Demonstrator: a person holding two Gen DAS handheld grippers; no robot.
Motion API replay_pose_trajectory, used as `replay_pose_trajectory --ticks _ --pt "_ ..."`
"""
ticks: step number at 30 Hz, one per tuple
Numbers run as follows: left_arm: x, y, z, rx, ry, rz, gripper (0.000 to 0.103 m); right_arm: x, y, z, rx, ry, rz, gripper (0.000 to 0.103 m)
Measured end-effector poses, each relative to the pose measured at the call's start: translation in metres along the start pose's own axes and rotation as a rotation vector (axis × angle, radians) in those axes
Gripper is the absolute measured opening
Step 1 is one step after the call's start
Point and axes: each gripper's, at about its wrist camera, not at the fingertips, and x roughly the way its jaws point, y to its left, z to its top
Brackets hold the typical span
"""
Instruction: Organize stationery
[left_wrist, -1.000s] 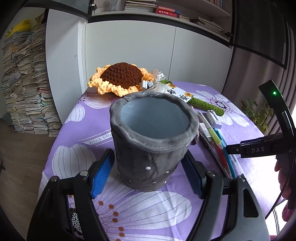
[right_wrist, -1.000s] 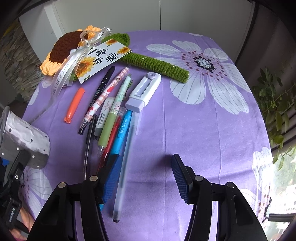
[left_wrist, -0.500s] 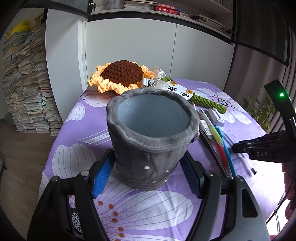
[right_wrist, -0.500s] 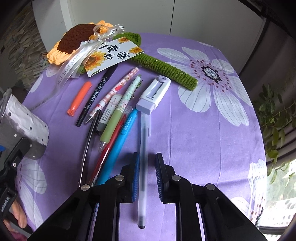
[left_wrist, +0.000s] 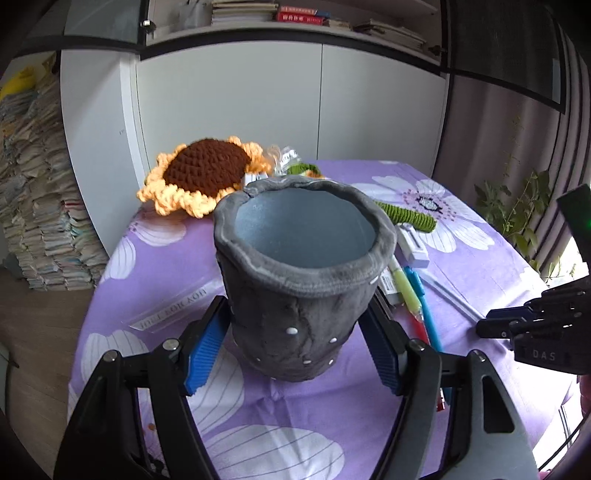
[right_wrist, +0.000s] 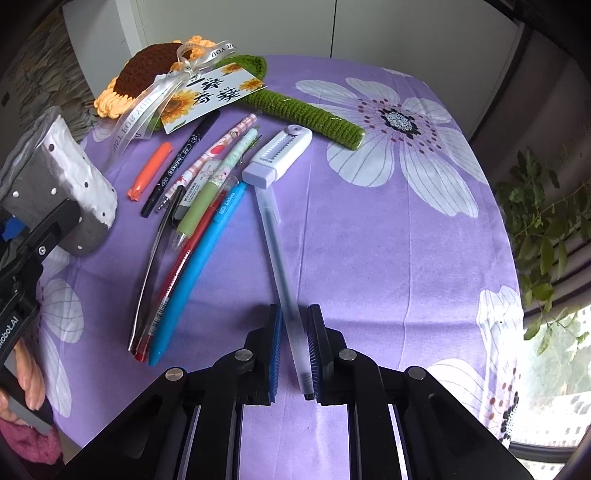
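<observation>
The grey plush pen holder stands on the purple flowered cloth, leaning a little, its mouth empty. My left gripper is shut on its lower half, a blue pad pressed against each side. The holder also appears at the left edge of the right wrist view. My right gripper is shut on the rear end of a clear pen, whose front end points at a white eraser case. Beside it lie a blue pen, a red pen and a green pen.
A pink patterned pen, a black marker and an orange marker lie further left. A crochet sunflower with green stem and card lies at the back. A potted plant stands past the right edge.
The right jaws have closed from wide open onto the clear pen, which now lies slanted between them. The left pads have tightened on the holder, and the holder now leans slightly.
</observation>
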Motion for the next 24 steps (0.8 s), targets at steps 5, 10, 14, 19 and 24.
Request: replay_pose_trajectory --ticks 5,10,14,19,24 --pt "0.005 0.012 -0.002 -0.053 0.029 -0.024 0.072 0.000 -0.001 -0.001 -0.012 0.010 0.015 0.015" --pt "0.003 0.015 -0.003 -0.090 0.028 -0.045 0.086 0.005 0.001 0.012 -0.019 0.020 0.041 0.015" --pt "-0.010 0.025 -0.004 -0.145 -0.038 -0.082 0.095 0.011 0.009 0.026 -0.060 0.021 0.029 0.015" --pt "-0.022 0.026 -0.003 -0.177 -0.123 -0.067 0.095 0.018 0.016 0.044 -0.097 0.012 0.016 0.024" --pt "-0.021 0.015 0.002 -0.122 -0.126 -0.080 0.069 0.026 0.015 0.059 -0.093 0.005 0.013 0.042"
